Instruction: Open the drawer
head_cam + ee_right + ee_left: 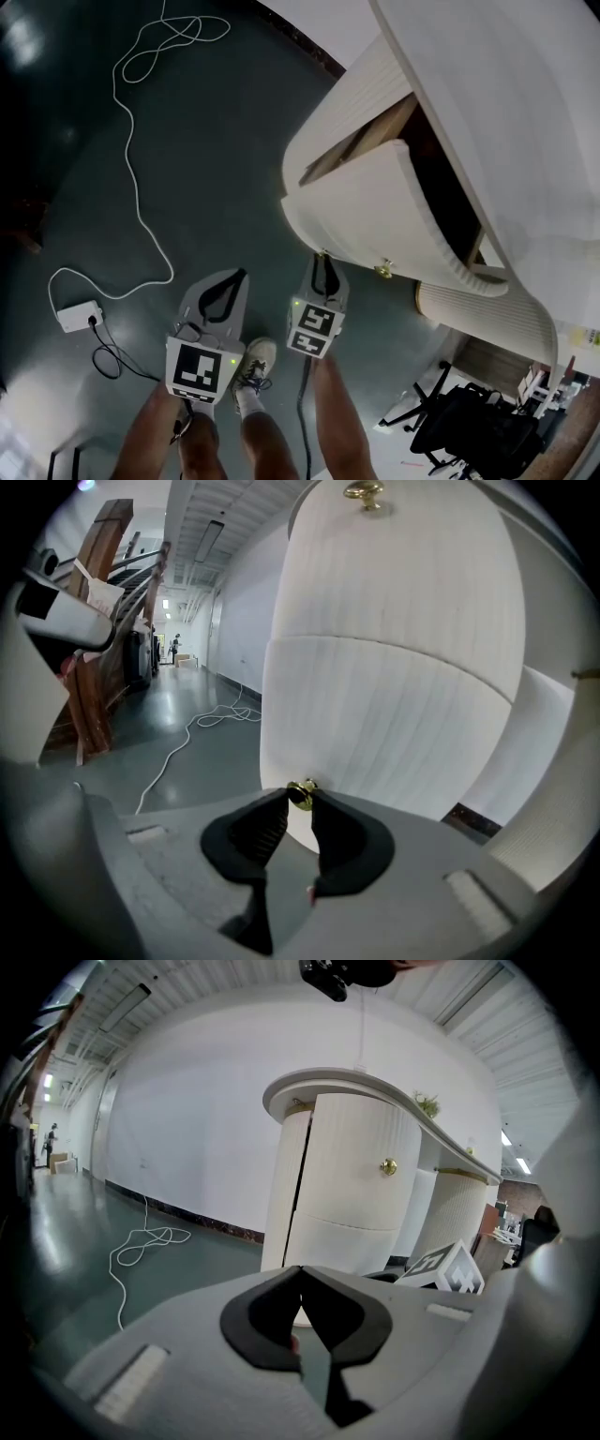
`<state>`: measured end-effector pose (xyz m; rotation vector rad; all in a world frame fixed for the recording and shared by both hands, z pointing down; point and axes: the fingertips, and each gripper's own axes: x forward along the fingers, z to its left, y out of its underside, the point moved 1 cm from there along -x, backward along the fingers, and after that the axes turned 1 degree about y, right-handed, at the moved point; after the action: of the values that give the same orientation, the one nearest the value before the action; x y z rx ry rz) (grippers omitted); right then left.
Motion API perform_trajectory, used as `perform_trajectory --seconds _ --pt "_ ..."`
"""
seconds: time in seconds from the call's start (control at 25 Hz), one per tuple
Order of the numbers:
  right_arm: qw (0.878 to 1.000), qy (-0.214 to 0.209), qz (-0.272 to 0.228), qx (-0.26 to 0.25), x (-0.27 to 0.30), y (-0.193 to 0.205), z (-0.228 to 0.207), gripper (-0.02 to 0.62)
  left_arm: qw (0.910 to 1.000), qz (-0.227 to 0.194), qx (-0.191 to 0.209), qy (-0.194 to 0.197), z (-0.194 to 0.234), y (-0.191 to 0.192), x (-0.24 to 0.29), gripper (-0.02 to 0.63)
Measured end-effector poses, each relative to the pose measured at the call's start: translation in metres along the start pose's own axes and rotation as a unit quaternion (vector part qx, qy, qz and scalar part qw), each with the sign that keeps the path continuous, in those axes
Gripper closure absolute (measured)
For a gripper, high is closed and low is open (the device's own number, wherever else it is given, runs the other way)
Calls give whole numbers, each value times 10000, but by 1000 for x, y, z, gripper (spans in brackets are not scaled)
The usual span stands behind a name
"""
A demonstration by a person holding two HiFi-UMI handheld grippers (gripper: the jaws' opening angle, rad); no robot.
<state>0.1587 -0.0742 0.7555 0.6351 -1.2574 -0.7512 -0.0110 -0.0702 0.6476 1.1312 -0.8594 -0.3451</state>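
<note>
A white ribbed cabinet [525,112] with a rounded end holds a curved drawer front [366,211] that stands out from the body. A wooden drawer side [370,136] and a dark gap show behind it. My right gripper [301,797] is shut on a small brass knob [302,792] low on that front. In the head view its tips [323,258] meet the front's lower edge and the knob is hidden. A second brass knob [366,491] sits higher up. My left gripper [239,274] hangs over the floor to the left, shut and empty [300,1271].
A white cable [131,169] snakes over the dark green floor to a white power box [77,316]. The person's legs and a shoe [255,361] are below the grippers. A black office chair [469,427] stands at lower right. A wooden frame [98,621] stands on the left in the right gripper view.
</note>
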Motion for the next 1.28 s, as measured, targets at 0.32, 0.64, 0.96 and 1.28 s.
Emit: perform_trajectory --seconds 0.32,0.64,0.96,1.28 --pt "9999 9 36 101 -27 16 22 511 9999 134 10 -19 5 15 -20 597" --pt "9997 -14 89 209 -45 34 39 511 9999 156 29 -36 9 34 -33 597" --pt "9993 -106 122 329 -61 40 50 511 9996 261 37 63 0 41 -33 597" --pt "9992 -111 138 368 -69 41 58 509 9993 345 88 97 4 51 -37 597"
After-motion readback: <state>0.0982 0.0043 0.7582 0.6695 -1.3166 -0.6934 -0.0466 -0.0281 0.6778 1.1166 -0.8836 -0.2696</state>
